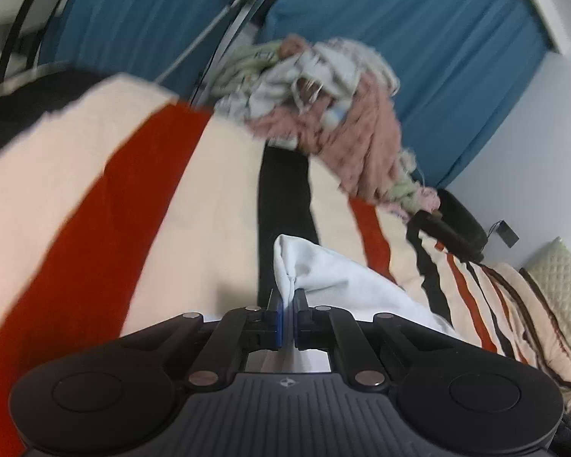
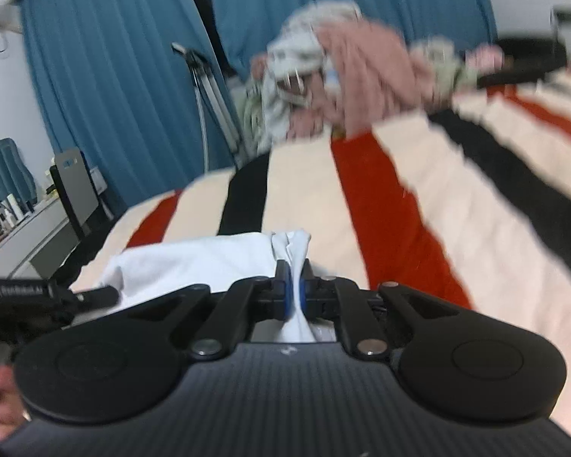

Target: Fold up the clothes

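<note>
Left gripper (image 1: 288,297): jaws pinched tight on a bunched corner of the white garment (image 1: 342,278) — thin cloth pokes up between the blue pads and trails back under the body of the tool.

Right gripper (image 2: 294,278): clenched the same way on another gathered edge of the white garment (image 2: 194,262); a twisted wad of cloth runs right through the jaws.

Where the garment is: low over the striped blanket (image 1: 114,198), slack between the two grippers, the rest of it draped to the side in each wrist view.

Slip risk: each grip looks to be on a small pinch of smooth, thin fabric — a sharp tug or uneven pull could drag a corner out of the pads.

Fold risk: the held edges are crumpled rather than flat, so I judge a fold laid from here could come out skewed or creased.

Snag risk: the heap of unfolded clothes (image 2: 335,76) sits well apart at the far side of the blanket; a wide swing might still catch it.

Garment material: white, light, limp, matte, soft wrinkles.

Blanket: plush-looking, broad cream, red and black stripes, gently mounded.

Heap: pink knit and pale patterned pieces, tangled, frayed edges.

Backdrop: pleated blue curtain (image 2: 106,76), hanging in vertical folds.
</note>
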The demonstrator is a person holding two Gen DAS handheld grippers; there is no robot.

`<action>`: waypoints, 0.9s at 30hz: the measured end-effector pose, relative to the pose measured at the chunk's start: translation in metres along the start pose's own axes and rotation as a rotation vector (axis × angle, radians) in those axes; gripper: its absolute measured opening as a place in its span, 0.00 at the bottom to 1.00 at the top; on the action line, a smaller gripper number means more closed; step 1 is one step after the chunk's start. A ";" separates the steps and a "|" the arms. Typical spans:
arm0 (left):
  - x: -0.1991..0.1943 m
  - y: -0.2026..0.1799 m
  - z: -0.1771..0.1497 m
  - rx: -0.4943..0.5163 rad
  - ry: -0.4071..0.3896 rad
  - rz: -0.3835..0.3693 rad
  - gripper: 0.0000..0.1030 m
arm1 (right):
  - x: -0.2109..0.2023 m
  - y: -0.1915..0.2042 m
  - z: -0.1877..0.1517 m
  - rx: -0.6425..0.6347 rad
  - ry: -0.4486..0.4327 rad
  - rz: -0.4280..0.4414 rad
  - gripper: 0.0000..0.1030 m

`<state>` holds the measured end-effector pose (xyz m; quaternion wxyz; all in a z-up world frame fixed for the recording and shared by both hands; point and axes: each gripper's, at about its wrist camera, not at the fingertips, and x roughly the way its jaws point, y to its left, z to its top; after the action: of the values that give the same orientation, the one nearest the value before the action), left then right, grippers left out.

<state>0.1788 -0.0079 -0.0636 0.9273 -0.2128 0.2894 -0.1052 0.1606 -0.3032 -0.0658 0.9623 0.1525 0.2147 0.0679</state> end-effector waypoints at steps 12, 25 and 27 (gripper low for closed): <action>0.039 0.002 -0.023 0.110 0.121 0.137 0.15 | 0.054 -0.016 -0.029 0.014 0.194 -0.079 0.16; -0.055 -0.021 -0.036 -0.010 0.084 0.007 0.76 | -0.012 -0.012 -0.012 0.116 0.123 -0.033 0.81; -0.076 -0.022 -0.043 -0.069 0.080 -0.037 0.81 | -0.030 -0.013 -0.012 0.164 0.116 -0.022 0.81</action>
<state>0.0906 -0.0178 -0.0479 0.9050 -0.2456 0.3257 -0.1205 0.1300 -0.3185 -0.0684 0.9331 0.2243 0.2768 0.0481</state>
